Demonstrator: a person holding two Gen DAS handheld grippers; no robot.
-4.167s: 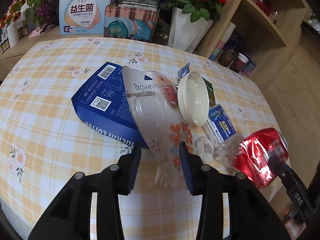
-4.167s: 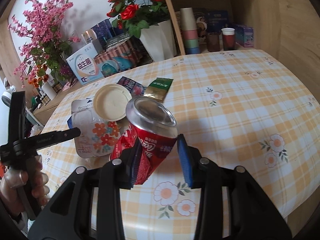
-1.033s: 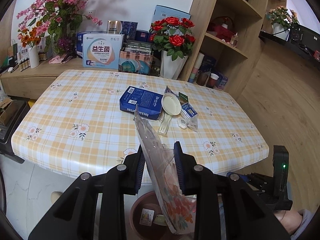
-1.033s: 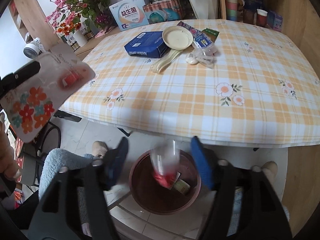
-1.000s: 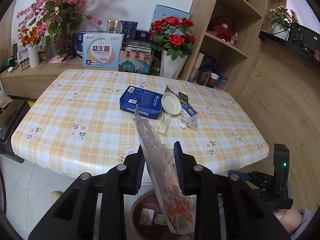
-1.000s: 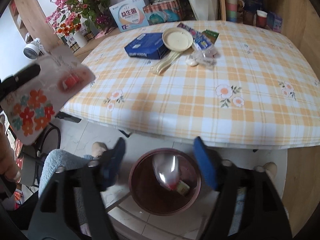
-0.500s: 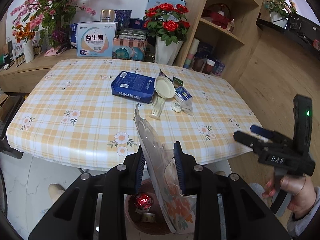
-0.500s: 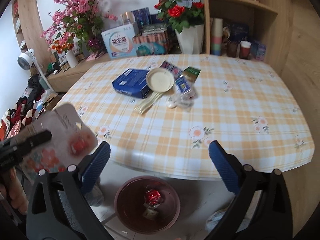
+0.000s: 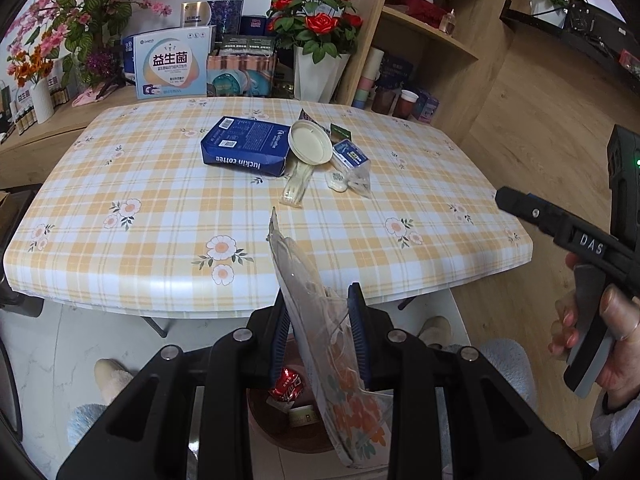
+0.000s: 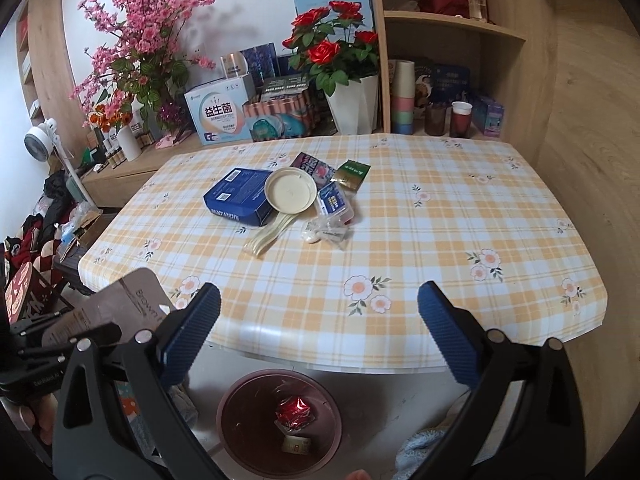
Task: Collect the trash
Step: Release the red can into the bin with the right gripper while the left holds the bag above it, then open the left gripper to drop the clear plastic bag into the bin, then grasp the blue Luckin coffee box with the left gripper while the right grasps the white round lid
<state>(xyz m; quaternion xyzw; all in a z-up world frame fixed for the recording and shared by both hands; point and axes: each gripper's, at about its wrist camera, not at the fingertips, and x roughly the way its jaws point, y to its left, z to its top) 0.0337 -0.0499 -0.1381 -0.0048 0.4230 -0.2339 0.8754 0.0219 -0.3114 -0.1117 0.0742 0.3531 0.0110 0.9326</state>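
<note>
Below our left gripper (image 9: pixel 320 330), clamped on the clear floral plastic pouch (image 9: pixel 332 344), sits the round brown bin (image 10: pixel 240 436); next: release. Right gripper (image 10: pixel 318 332) gapes empty.

light: bright, even, soft shadows | focus: sharp | edges: fisheye warp, dark corners

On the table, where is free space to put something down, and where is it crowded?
The table is bare along its near edge and whole right side. The crowded part is left of centre: blue coffee box, round lid, packets, plastic wrappers.
</note>
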